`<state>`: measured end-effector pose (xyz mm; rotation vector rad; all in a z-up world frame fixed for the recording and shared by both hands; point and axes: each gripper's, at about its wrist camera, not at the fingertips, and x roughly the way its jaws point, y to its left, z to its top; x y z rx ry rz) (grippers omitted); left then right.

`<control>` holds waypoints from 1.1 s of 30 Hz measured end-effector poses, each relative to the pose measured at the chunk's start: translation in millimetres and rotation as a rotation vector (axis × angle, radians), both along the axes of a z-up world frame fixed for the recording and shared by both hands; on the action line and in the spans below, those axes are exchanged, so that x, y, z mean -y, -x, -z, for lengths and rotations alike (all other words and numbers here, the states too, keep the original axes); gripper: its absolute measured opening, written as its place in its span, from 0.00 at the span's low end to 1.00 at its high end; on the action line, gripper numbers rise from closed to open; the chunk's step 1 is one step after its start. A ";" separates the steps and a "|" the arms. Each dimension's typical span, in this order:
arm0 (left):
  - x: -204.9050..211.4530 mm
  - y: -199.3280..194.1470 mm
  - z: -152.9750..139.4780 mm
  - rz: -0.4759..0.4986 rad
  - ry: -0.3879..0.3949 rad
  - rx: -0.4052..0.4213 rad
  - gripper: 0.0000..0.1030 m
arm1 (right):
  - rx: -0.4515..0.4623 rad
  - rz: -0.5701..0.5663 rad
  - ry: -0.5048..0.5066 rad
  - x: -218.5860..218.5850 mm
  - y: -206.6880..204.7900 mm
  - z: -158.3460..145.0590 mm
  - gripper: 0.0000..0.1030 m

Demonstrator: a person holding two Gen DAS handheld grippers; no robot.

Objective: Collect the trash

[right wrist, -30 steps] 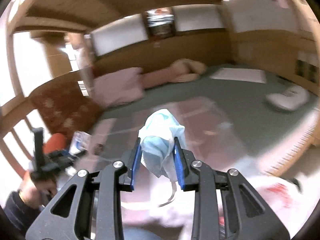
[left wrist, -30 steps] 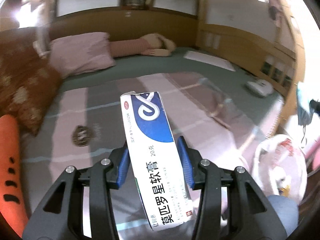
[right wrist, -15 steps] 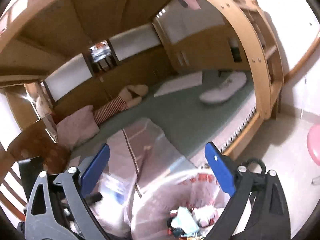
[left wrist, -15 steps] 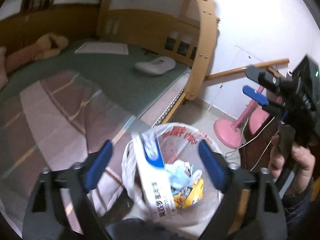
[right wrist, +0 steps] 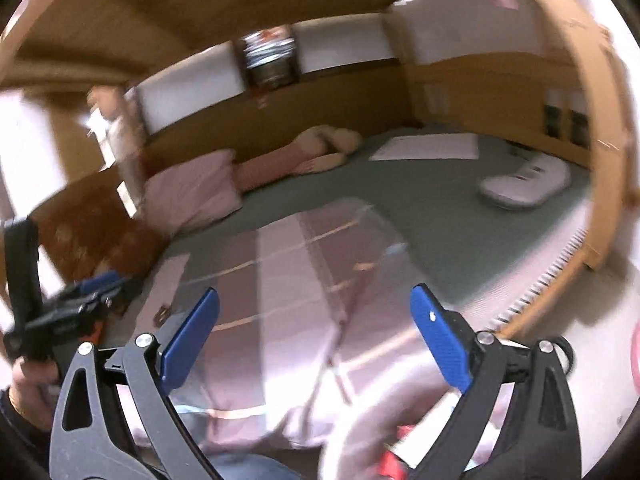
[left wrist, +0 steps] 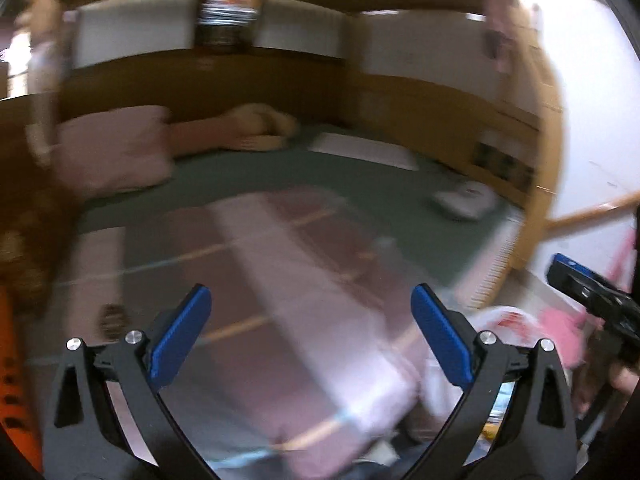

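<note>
My left gripper (left wrist: 311, 336) points over the pink striped blanket (left wrist: 280, 280); its jaws are opening and nothing is between them. My right gripper (right wrist: 316, 338) stands open and empty over the same blanket (right wrist: 288, 280). The white plastic trash bag (left wrist: 504, 320) hangs off the bed's near right corner, and in the right wrist view the bag (right wrist: 372, 432) is a blur with red print under the gripper. A small dark round thing (left wrist: 110, 318) lies on the blanket at left, also visible as a dark speck (right wrist: 162, 314). Both views are blurred.
A pink pillow (left wrist: 112, 148), a plush doll (left wrist: 256, 128), a white flat pad (left wrist: 364, 150) and a white device (left wrist: 464, 200) lie on the green sheet. An orange plush (left wrist: 8, 360) is at far left. The wooden bed frame (right wrist: 600, 160) arches at right.
One second ago the left gripper held a medicine box and the right a blue face mask. Both let go over the bag. Now both have swung back toward the bed, empty.
</note>
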<state>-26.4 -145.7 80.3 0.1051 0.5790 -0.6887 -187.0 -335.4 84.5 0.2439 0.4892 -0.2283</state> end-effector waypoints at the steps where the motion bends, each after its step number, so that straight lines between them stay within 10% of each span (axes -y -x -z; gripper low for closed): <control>1: -10.3 -6.8 0.7 -0.039 -0.015 0.009 0.97 | -0.010 -0.028 0.011 -12.6 -13.8 0.3 0.93; 13: -124.9 -73.1 38.5 -0.423 -0.100 -0.010 0.97 | -0.054 -0.230 0.099 -137.5 -173.3 32.5 0.97; 33: -127.7 -76.5 52.0 -0.474 -0.061 -0.036 0.97 | -0.118 -0.182 0.110 -128.0 -186.2 70.5 0.97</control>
